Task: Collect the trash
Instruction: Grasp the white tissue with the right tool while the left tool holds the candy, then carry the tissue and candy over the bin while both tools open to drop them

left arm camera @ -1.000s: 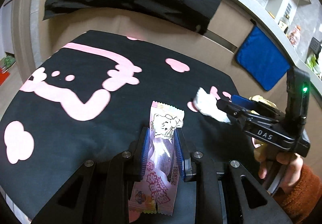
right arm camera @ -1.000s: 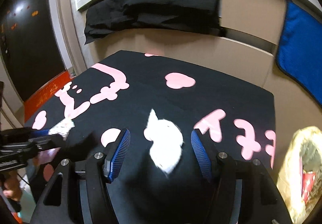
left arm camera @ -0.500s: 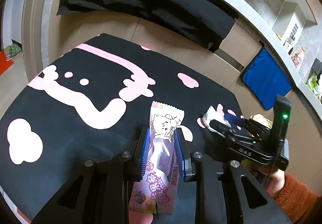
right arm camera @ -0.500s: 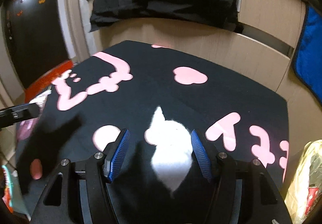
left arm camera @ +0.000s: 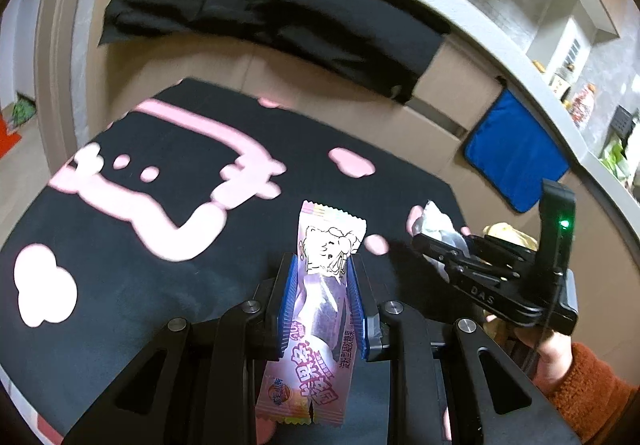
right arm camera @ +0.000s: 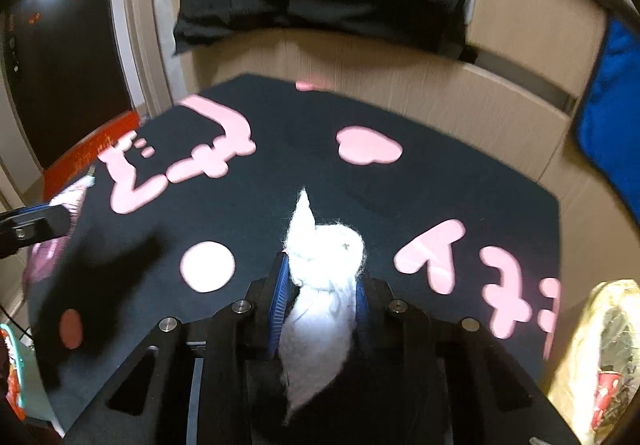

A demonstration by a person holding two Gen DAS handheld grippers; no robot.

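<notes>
My left gripper (left arm camera: 322, 261) is shut on a pink printed candy wrapper (left arm camera: 332, 237), which stands up past the blue pads and hangs out below them. It hovers over a black mat with pink shapes (left arm camera: 160, 285). In the right wrist view my right gripper (right arm camera: 322, 265) has a crumpled white tissue (right arm camera: 324, 245) between its blue pads. Its jaws are closing and the pads press on the tissue. From the left wrist view the right gripper (left arm camera: 424, 237) shows at the right with the tissue (left arm camera: 434, 219) at its tips. The left gripper (right arm camera: 36, 223) appears at the left edge.
A yellowish plastic bag with trash (right arm camera: 600, 345) sits off the mat's right side. A blue cloth (left arm camera: 512, 157) and a black cloth (left arm camera: 280, 13) hang on the beige cabinet behind. A hand in an orange sleeve (left arm camera: 588, 385) holds the right gripper.
The right gripper's jaws have come together from wide apart onto the white tissue. The left gripper keeps its hold on the wrapper and has lifted a little off the mat.
</notes>
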